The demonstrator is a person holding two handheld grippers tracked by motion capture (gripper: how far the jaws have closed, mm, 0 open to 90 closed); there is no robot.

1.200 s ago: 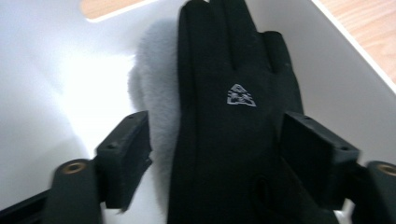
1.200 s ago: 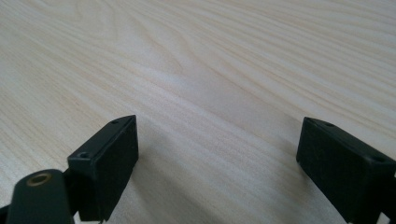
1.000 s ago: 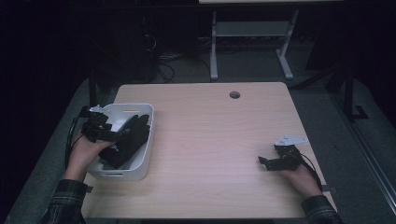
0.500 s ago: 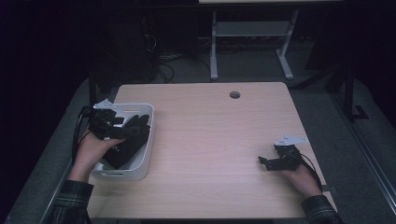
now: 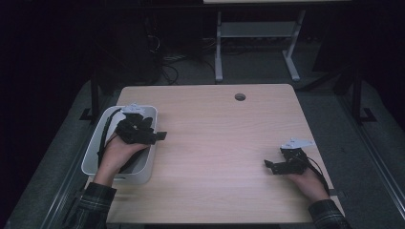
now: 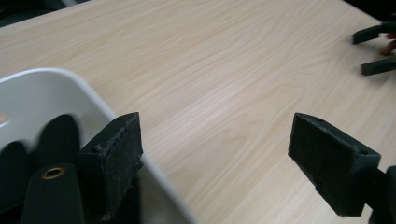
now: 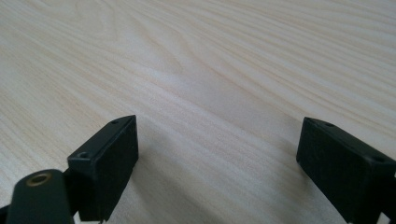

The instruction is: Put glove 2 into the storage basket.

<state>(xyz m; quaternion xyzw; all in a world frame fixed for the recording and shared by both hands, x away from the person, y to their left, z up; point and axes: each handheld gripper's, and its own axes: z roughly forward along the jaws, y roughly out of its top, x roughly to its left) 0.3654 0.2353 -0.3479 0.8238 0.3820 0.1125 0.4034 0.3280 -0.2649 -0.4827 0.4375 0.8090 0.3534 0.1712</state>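
- Left gripper (image 5: 160,136) held over the right rim of a white tub (image 5: 91,155), at about 9 o'clock on the table (image 5: 215,143); tips poking past the rim toward 3 o'clock.
- Jaws wide apart, nothing between them; in the left gripper view (image 6: 215,154), one jaw above the tub wall (image 6: 70,91), the other out over bare wood.
- Dark things (image 6: 58,135) lying inside the tub just behind that jaw; too blurred to tell what they are.
- Left hand (image 5: 117,152) over the tub's middle, wrapped round the gripper body; black cable looping along the tub's far left corner.
- Right gripper (image 5: 268,166) resting low near the table's 4 o'clock edge, tips pointing toward 9 o'clock, well apart from the tub.
- Jaws spread wide here too, empty; in the right gripper view (image 7: 217,158), bare wood grain (image 7: 196,65) between and beyond them.
- Right hand (image 5: 305,179) behind the gripper, checked sleeve (image 5: 327,214) at the table's near edge.
- Round hole (image 5: 240,97) in the tabletop toward 12 o'clock, far from both grippers.
- Far-off pair of black jaws (image 6: 376,49) at 2 o'clock in the left gripper view, belonging to the other hand.
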